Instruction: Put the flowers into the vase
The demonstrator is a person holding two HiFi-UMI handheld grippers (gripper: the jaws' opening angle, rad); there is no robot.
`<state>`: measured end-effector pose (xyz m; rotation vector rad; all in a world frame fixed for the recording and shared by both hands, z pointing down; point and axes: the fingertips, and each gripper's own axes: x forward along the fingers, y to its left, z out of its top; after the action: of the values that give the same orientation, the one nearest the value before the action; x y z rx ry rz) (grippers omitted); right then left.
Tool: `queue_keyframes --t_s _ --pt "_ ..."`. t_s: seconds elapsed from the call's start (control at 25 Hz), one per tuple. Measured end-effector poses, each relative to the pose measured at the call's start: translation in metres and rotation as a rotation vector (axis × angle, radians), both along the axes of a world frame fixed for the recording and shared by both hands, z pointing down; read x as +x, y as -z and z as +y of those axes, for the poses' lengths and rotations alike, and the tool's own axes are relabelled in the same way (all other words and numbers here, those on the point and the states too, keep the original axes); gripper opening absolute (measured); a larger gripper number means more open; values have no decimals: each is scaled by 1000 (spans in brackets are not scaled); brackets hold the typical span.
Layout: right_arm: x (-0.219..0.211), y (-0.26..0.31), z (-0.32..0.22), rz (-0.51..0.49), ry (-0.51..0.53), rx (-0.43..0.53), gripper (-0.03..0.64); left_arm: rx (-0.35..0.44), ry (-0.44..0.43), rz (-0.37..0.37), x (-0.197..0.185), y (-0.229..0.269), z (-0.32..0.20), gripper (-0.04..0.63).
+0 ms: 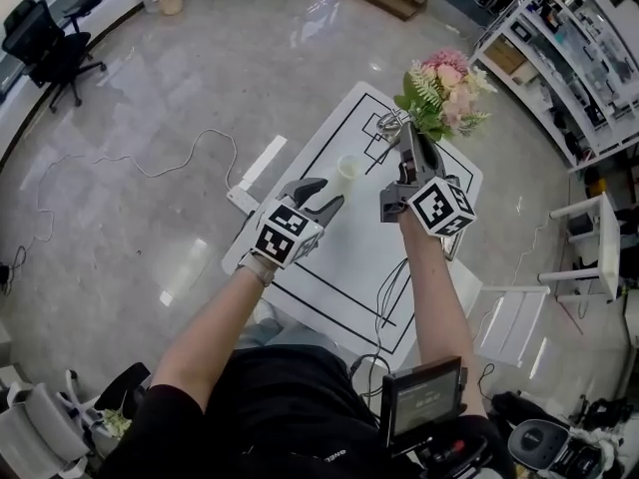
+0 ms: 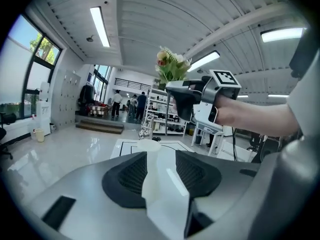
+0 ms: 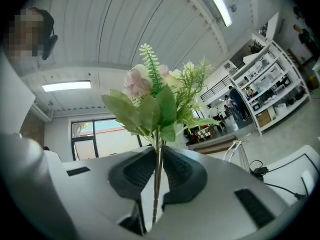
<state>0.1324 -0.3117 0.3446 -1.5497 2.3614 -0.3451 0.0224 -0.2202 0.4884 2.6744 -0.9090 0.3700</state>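
Holding the flowers up off the desk, the right claw is clamped on the thin stems. The right gripper view shows both pads tight on them, blooms and green leaves above the jaws, stem ends poking out below.

Left claw sits low at the vase, a small white one standing upright on the desk near its middle. In the left gripper view the jaws are apart and the vase stands in the gap between the pads. Can't tell if a pad touches it, and no squeeze shows.

Key relation: the vase mouth lies lower than the right claw and to its left in the head view, with clear air between them. Stems run roughly upright, so their long axis already about matches the vase's. The left gripper view confirms it: the right claw is up high with the flowers sticking out on top.

Left hand is much nearer the vase; right hand has the flowers.

Judgement: the next move needs the stem ends carried over the mouth, then lowered straight in. The vase looks light and narrow, so it could tip if the stems hit the rim, which is likely why the left claw brackets it.
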Motion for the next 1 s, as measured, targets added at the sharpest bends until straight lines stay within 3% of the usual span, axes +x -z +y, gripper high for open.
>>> queue_keyframes --t_s 0.16,0.36,0.64,1.0 --pt "-9 -5 -6 2 31 20 52 -7 -32 -49 14 -11 -17 193" --pt "-23 -7 -11 6 81 54 52 -27 -35 -52 16 -24 -29 230" --pt "-47 -18 -11 71 177 91 52 -33 -51 -43 21 -31 -35 235" --pt "-59 -58 2 157 211 48 52 -50 -63 -38 25 -39 -32 235"
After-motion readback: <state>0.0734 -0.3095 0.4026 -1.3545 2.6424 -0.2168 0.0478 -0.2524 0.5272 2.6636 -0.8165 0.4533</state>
